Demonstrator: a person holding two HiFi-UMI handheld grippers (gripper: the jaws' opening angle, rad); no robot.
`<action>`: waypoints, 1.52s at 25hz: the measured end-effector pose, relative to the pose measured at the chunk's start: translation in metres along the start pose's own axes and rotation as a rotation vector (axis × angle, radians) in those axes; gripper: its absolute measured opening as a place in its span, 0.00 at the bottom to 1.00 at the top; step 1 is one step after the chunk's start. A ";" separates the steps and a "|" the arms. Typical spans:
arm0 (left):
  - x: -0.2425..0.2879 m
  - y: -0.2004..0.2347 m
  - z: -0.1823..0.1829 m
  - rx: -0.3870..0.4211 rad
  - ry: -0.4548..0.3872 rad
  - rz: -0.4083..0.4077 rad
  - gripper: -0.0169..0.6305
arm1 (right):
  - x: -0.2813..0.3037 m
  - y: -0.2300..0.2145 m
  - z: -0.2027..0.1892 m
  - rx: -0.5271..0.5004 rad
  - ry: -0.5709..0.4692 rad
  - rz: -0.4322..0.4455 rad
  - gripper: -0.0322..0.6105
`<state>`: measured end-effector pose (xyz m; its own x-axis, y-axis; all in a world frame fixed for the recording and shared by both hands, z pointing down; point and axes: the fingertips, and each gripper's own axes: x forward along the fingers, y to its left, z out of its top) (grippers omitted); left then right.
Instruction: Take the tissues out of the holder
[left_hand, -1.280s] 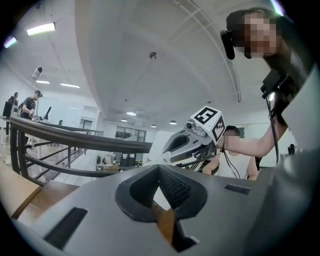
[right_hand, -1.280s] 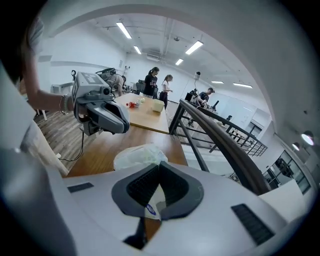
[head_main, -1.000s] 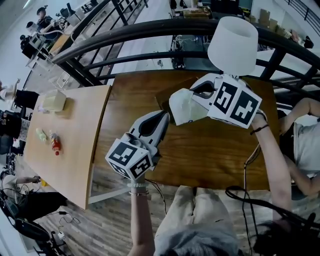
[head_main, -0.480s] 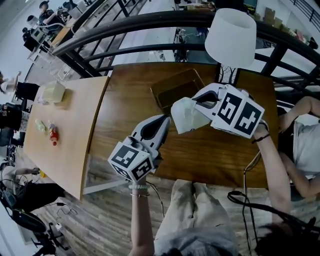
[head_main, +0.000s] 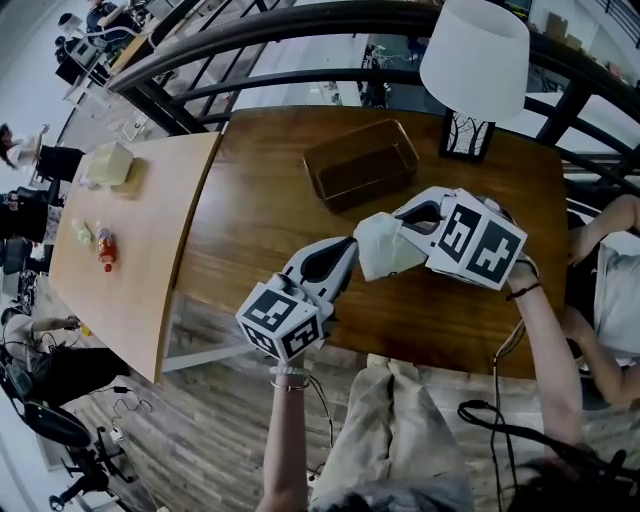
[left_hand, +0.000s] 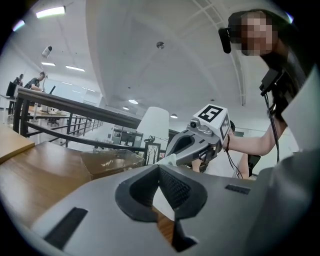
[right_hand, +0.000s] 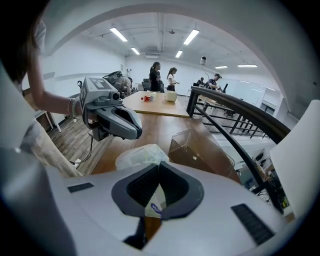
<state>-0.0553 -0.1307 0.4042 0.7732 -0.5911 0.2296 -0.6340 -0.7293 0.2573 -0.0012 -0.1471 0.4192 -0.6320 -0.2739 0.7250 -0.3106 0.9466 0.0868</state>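
**Over the dark table: tissues out, holder empty**

On the dark brown wooden table (head_main: 260, 200), toward its far side, stands the clear rectangular plastic holder (head_main: 360, 165). As far as the head view shows, nothing is inside it. So I judge the main step as done: the tissues are out of the holder. What seems left for you is only to put them down somewhere on the table and let go.

You hold the soft pale pack of tissues in thin plastic wrap (head_main: 385, 245) in the air, nearer to you than the holder and well apart from it.

Your right gripper (head_main: 402, 228) reaches from the right with its jaws pointing to the left. They are closed on one end of the pack, and in the right gripper view the wrap with a small blue label sits between the pads.

Your left gripper (head_main: 348, 250) comes from below left and points up toward the pack. Its tip is just beside the pack, and I cannot tell if it touches. Its jaws are together and seem to hold nothing.
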 end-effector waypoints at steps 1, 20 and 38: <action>0.000 0.001 -0.003 -0.006 0.005 -0.002 0.04 | 0.003 0.000 -0.002 0.005 0.006 0.002 0.07; 0.012 0.022 -0.055 -0.040 0.101 -0.002 0.04 | 0.065 -0.004 -0.032 0.088 0.050 0.030 0.07; 0.008 0.025 -0.062 -0.072 0.096 0.008 0.04 | 0.088 -0.001 -0.048 0.088 0.155 0.001 0.22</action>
<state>-0.0658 -0.1327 0.4707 0.7652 -0.5586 0.3201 -0.6423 -0.6960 0.3210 -0.0227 -0.1643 0.5158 -0.5171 -0.2372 0.8224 -0.3752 0.9264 0.0313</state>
